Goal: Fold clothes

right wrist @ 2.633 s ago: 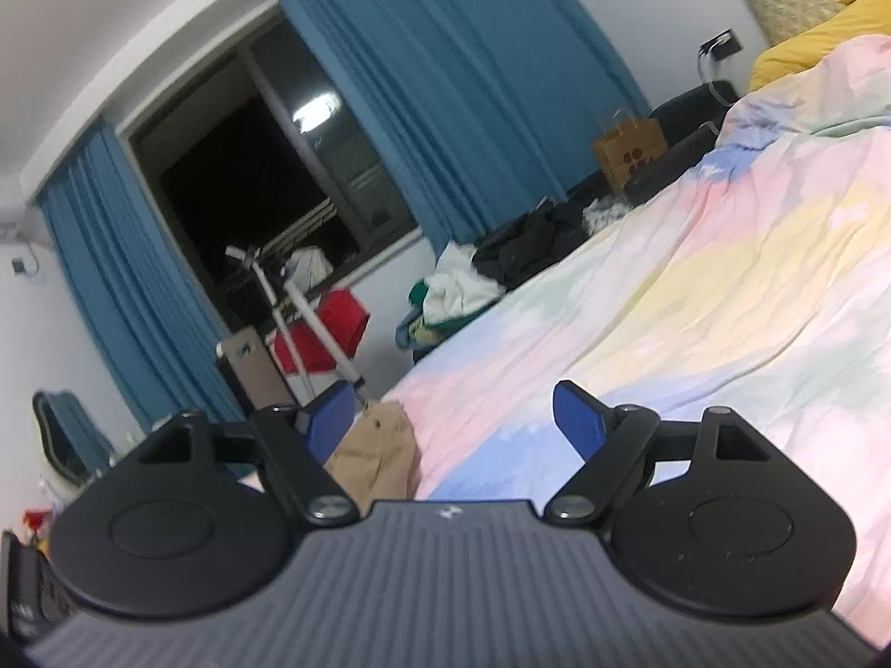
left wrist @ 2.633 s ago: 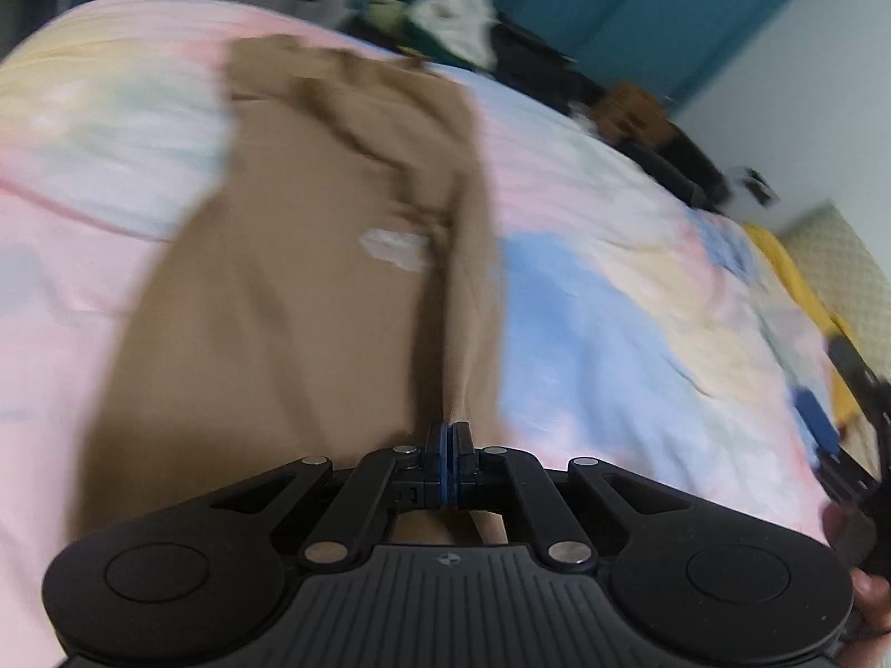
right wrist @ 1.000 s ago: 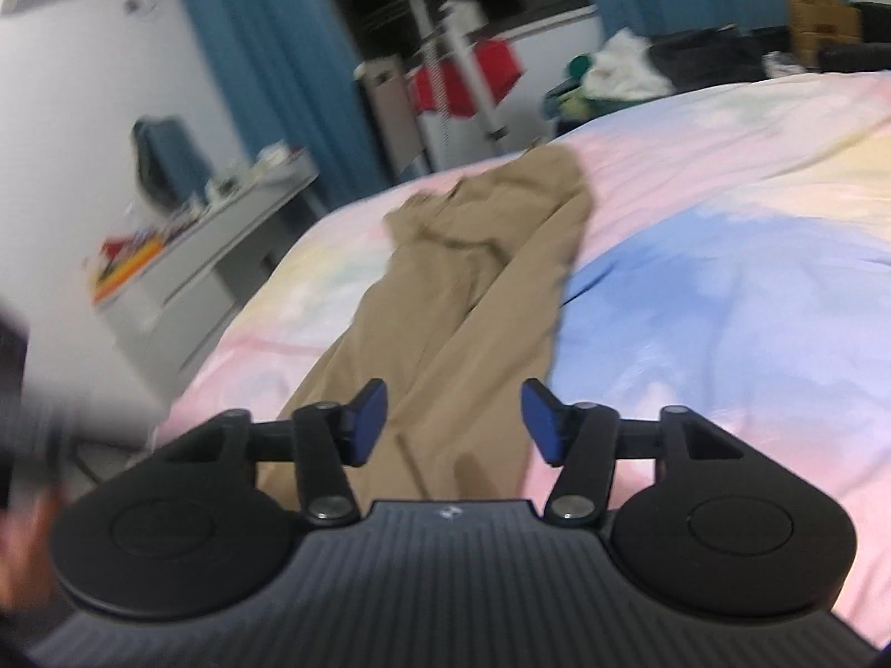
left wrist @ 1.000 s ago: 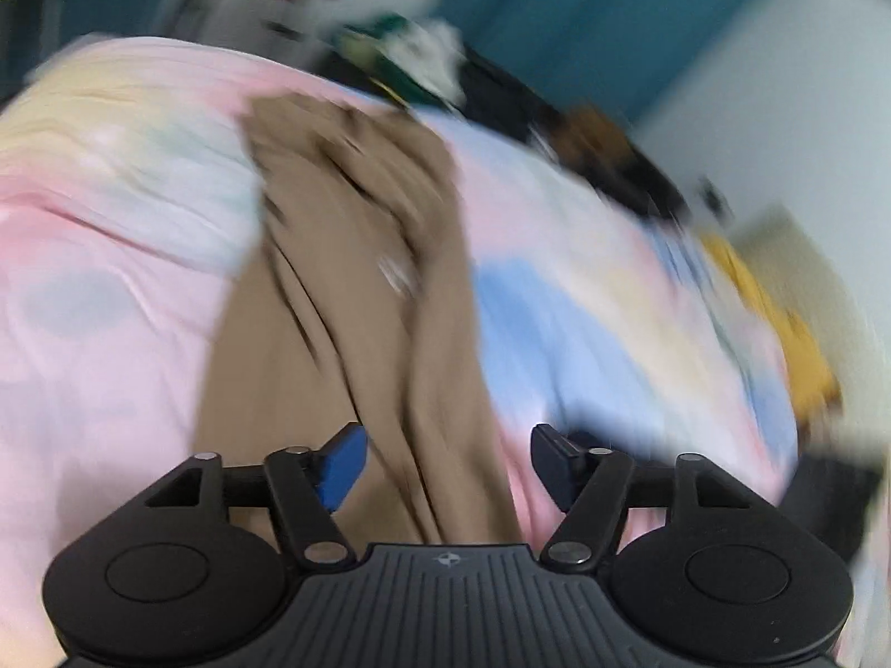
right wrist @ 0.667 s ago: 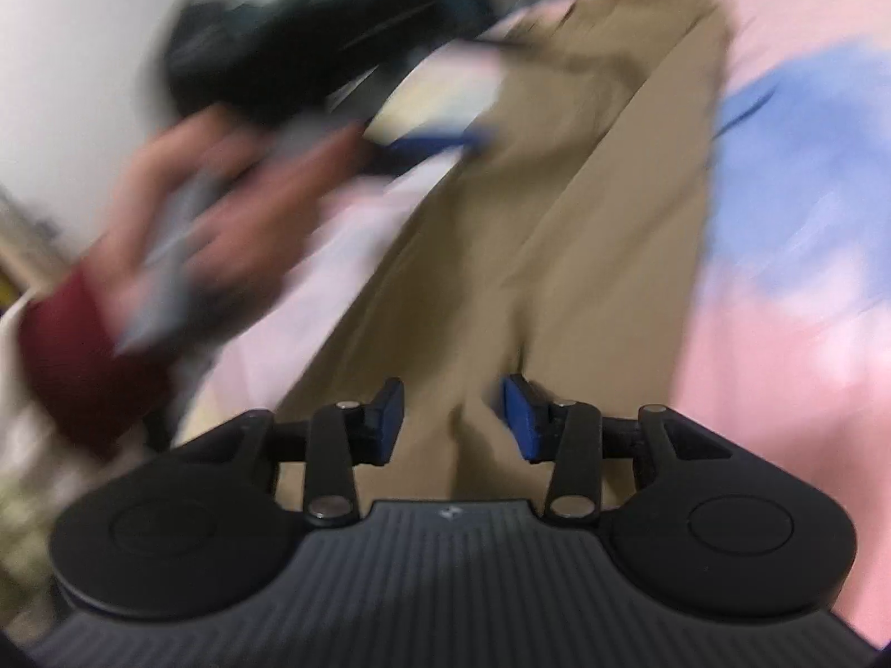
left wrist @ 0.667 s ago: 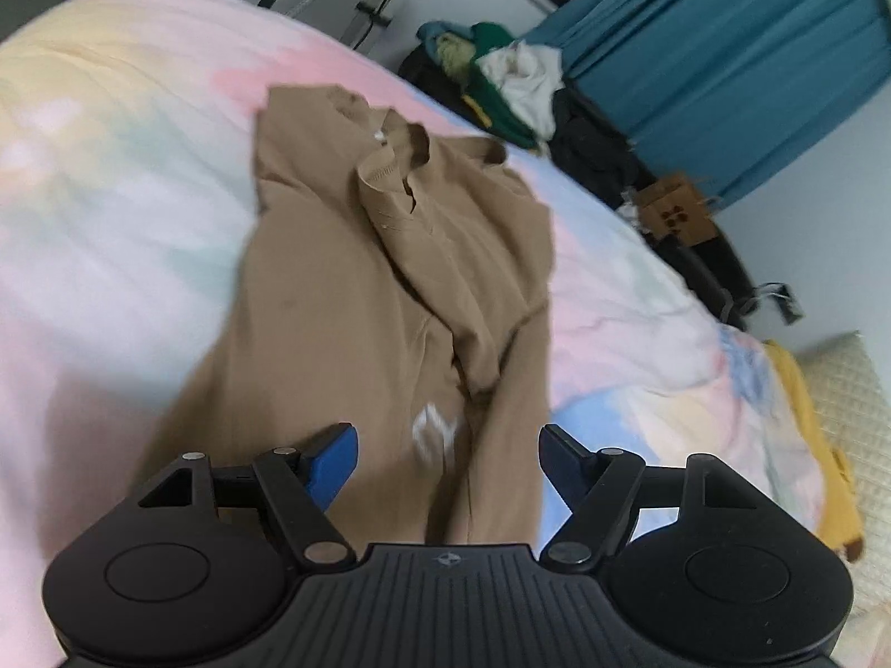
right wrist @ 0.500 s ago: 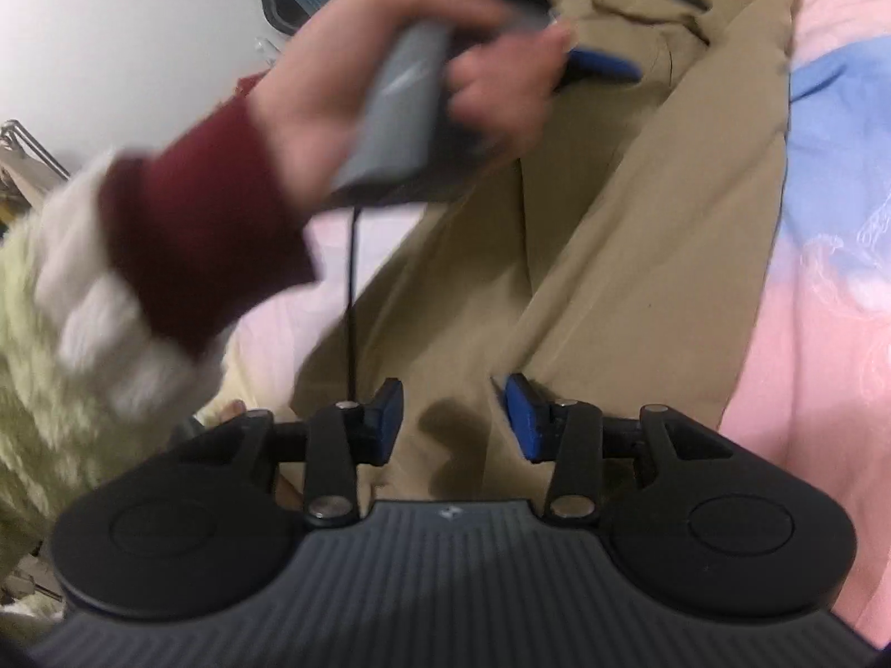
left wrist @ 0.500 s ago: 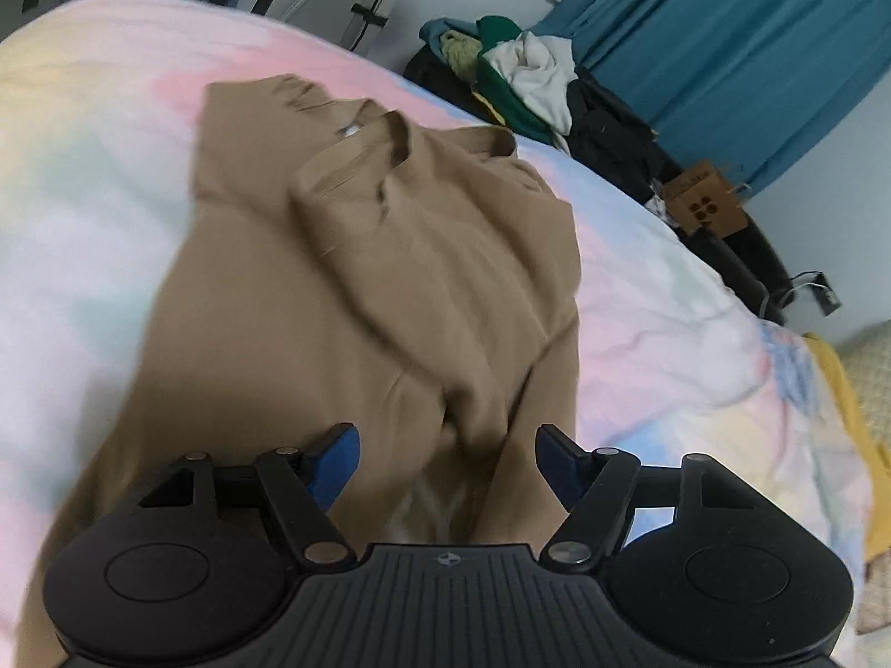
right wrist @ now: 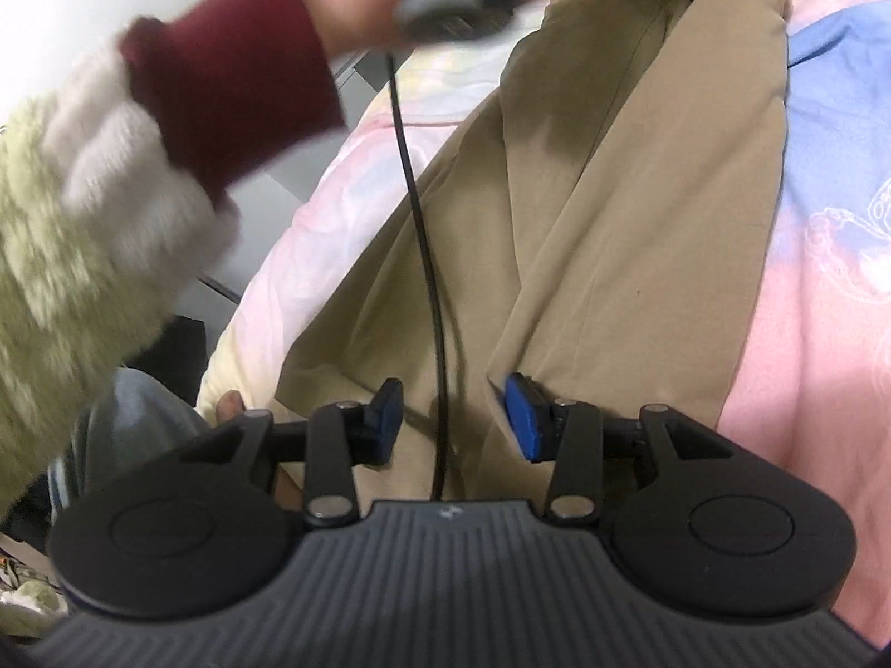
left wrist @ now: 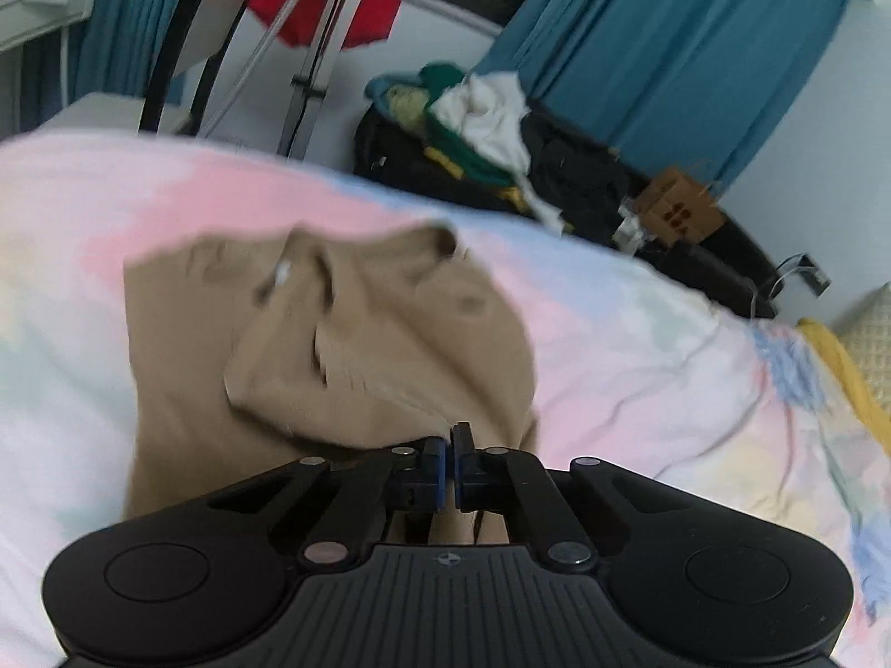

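Left tongs (left wrist: 449, 467) pinch rumpled tan shirt (left wrist: 356, 345) w/ fold; right tongs (right wrist: 454, 417) wide.

— The tan cloth shirt (left wrist: 356, 367): what is it like?
— Matt, soft woven cloth, smooth with loose creases. The pastel tie-dye bedsheet (left wrist: 640, 345) under it is matt cloth too, faintly rumpled.
— And the black plastic left hand-held gripper (left wrist: 449, 459)?
— Matt black plastic, ribbed on its body, with small shiny metal pins and blue rubbery pads. The black plastic right hand-held gripper (right wrist: 452, 417) looks alike.
— The sleeve?
— The dark red knitted cuff (right wrist: 223, 72) looks ribbed; beside it, fuzzy green-and-white fleece (right wrist: 83, 211). The thin black cable (right wrist: 423, 234) is smooth, slightly glossy.
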